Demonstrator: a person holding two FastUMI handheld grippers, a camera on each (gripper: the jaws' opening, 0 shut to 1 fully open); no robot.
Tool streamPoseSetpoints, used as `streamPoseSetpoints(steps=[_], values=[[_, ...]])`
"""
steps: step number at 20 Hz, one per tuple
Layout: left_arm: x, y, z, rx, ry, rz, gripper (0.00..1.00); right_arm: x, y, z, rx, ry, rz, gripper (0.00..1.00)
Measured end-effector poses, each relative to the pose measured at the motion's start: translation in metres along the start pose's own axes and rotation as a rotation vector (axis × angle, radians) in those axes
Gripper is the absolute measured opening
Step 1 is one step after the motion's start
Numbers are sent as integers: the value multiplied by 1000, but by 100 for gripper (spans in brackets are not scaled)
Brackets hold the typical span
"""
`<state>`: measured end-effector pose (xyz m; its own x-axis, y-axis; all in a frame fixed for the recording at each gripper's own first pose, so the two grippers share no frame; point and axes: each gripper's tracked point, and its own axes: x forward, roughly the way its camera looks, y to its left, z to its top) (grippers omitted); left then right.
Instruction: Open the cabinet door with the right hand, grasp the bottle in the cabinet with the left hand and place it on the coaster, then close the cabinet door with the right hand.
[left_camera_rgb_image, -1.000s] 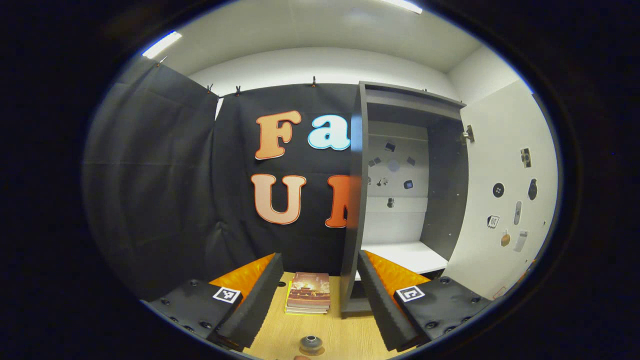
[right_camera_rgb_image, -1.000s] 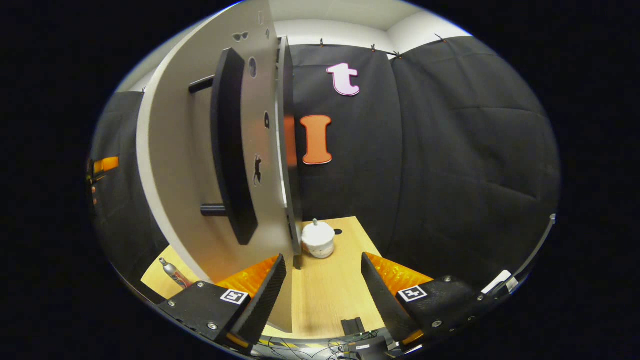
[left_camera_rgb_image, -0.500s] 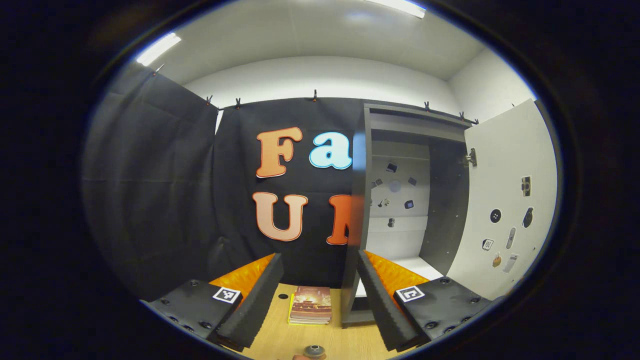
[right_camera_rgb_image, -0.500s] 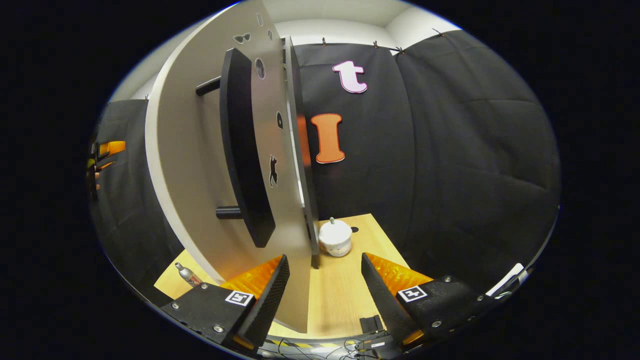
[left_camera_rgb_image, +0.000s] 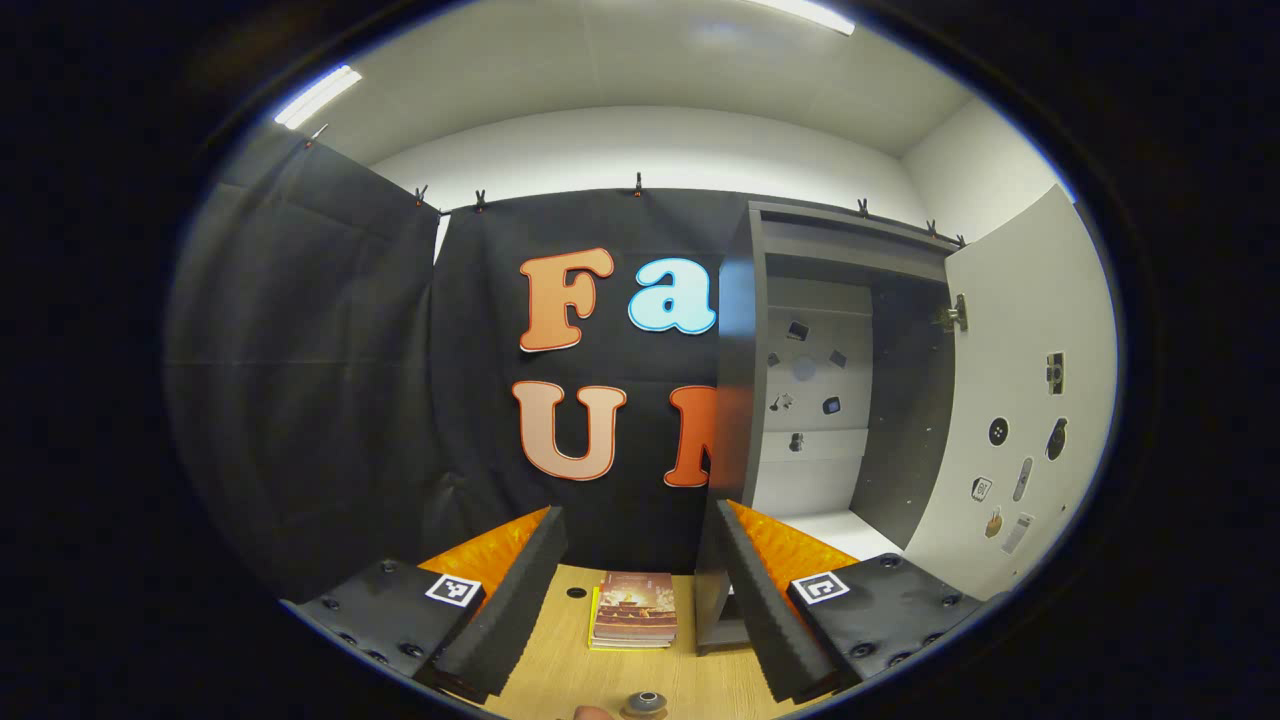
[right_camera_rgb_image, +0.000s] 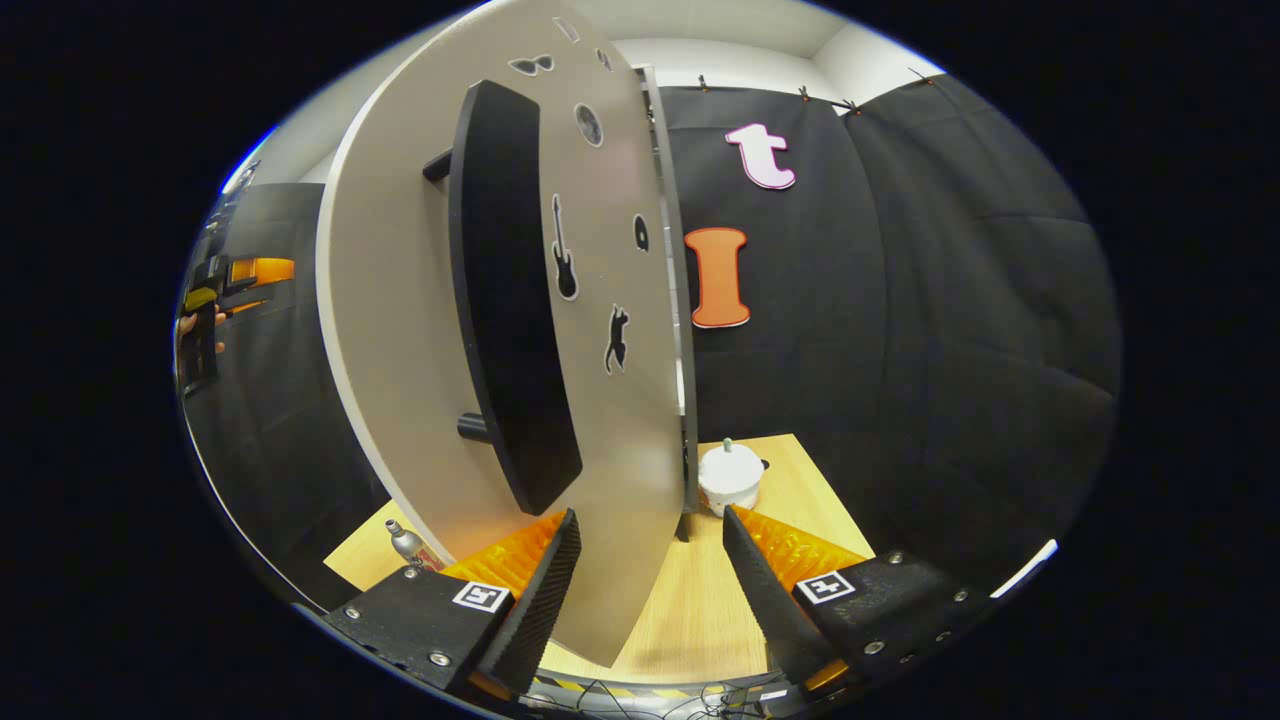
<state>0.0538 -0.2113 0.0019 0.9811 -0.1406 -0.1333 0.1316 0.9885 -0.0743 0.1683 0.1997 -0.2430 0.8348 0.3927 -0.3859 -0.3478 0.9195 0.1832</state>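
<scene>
Already out of the cabinet, the small silver metal bottle (right_camera_rgb_image: 405, 541) stands on the light wooden tabletop (right_camera_rgb_image: 690, 610), low at the left in the right gripper view, partly hidden behind the pale grey cabinet door (right_camera_rgb_image: 400, 330). That door hangs wide open, its long black bar handle (right_camera_rgb_image: 510, 300) facing the right gripper (right_camera_rgb_image: 645, 590), whose jaws stand apart with nothing between them. In the left gripper view the dark grey open cabinet (left_camera_rgb_image: 830, 380) shows a white floor (left_camera_rgb_image: 830, 525), and the bottle's cap (left_camera_rgb_image: 645, 703) peeks in at the bottom edge. The left gripper (left_camera_rgb_image: 640, 590) also has its jaws apart and empty. Between its fingers lies a small stack of books (left_camera_rgb_image: 635, 622). A white lidded pot (right_camera_rgb_image: 730, 480) sits beside the cabinet.
</scene>
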Motion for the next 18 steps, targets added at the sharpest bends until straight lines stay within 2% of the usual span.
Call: streamPoseSetpoints(steps=[8, 9, 11, 14, 18], values=[[6, 39, 14, 38, -35, -1, 94, 20, 42, 1, -34, -11, 9, 89], [7, 46, 13, 39, -34, -1, 97, 23, 46, 1, -34, -13, 4, 89], [5, 58, 12, 39, -32, -2, 94, 32, 53, 2, -37, -20, -11, 89], [3, 78, 10, 36, -29, 1, 96, 46, 60, 2, -40, -23, -39, 89], [4, 109, 8, 30, -25, 11, 97, 58, 71, 2, -47, -34, -37, 89]])
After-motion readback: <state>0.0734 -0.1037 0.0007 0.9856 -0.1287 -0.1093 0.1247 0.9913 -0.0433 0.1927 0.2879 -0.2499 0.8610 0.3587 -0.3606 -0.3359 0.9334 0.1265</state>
